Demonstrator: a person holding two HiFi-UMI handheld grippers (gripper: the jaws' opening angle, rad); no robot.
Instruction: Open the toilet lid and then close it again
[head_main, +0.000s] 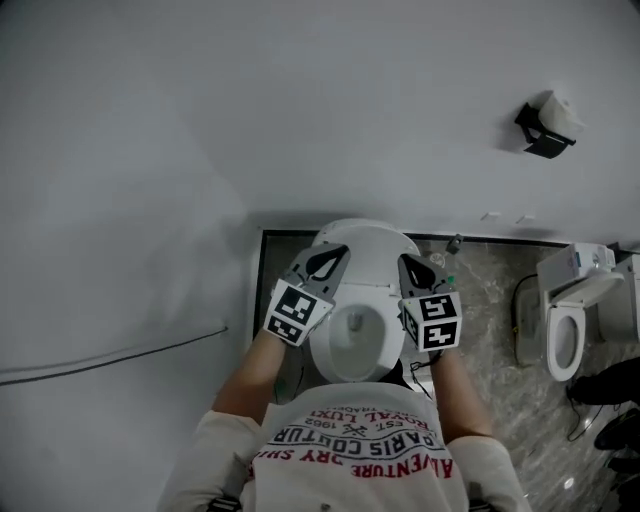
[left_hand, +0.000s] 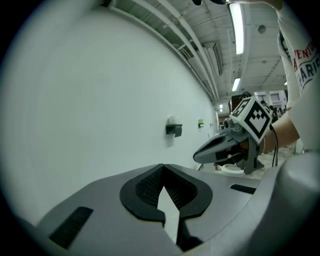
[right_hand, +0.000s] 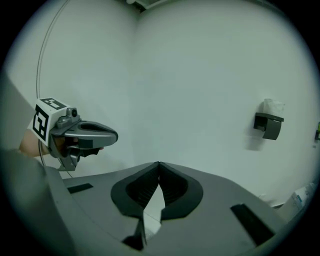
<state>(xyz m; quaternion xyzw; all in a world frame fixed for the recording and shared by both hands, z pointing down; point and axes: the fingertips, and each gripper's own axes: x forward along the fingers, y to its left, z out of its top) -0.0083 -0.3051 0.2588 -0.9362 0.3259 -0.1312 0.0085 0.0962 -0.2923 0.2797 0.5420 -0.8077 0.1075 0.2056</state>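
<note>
Both grippers hang above the toilet with nothing in them: the left gripper (head_main: 338, 252) has its jaws pressed together at the tips, and the right gripper (head_main: 404, 262) is closed the same way, as each gripper's own view confirms. The toilet lid (head_main: 365, 240) sits at the centre of the head view and seems to stand raised against the wall (head_main: 300, 100), with the bowl (head_main: 350, 335) open below it, so the closing half of the task looks to be what remains.

Several things could go wrong. A closed jaw tip that knocks the raised lid could tip it forward unheld, and it would probably slam onto the seat. With the jaws shut, neither gripper can take the lid's edge, and a push on smooth plastic could slip off. The two grippers are near each other over the bowl, so bringing both in at once could clash them.

Room is tight behind the lid, where it meets the wall, and at the left of the frame, where a side wall with a thin cable (head_main: 110, 355) runs close to the toilet. The person's body crowds the bowl's front edge. The stone floor (head_main: 490, 300) to the right is freer, up to a second toilet (head_main: 570, 330). A paper holder (head_main: 545, 128) is mounted well apart at the upper right
</note>
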